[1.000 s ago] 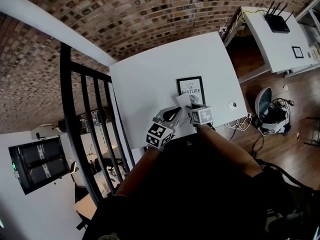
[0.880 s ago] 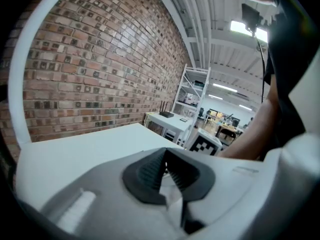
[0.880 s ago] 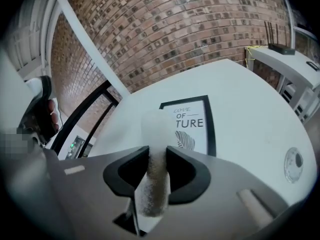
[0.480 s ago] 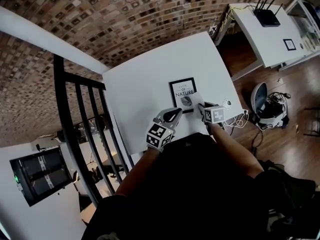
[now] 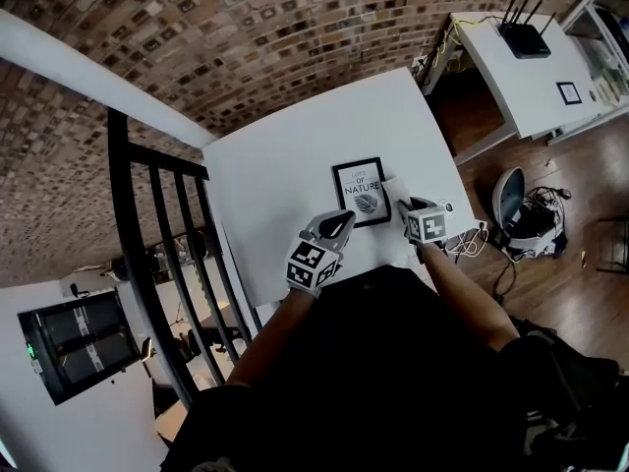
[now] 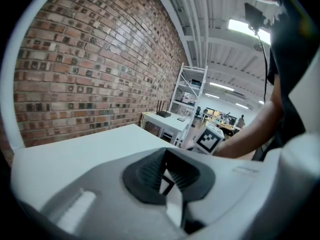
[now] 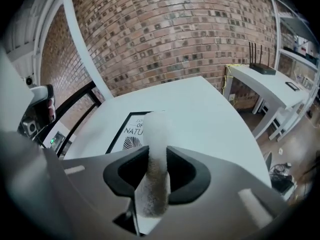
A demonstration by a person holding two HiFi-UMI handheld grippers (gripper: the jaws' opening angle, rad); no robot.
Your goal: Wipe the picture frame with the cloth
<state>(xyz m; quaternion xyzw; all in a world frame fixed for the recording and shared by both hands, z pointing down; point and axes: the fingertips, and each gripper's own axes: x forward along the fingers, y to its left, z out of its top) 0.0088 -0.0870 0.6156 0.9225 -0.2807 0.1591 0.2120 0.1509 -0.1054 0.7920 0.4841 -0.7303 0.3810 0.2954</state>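
Right gripper (image 7: 154, 170) was clamped on the cloth (image 7: 153, 129), with the cloth end just right of the frame (image 5: 360, 191), not on it. Left gripper (image 6: 164, 178) was all but closed, gripping nothing we could see, tips at the frame's near-left corner. Frame lay flat on the table (image 5: 275, 155). Risk, we judged: a one-corner pin could let the frame pivot or slide under a stroke.

Brick wall (image 5: 246, 28); wood floor (image 5: 575, 298); white side table (image 5: 541, 91); black railing (image 5: 126, 214).

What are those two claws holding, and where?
The right gripper pinches the folded white cloth partway along. The left gripper sits at a corner of the picture frame; grip unclear.
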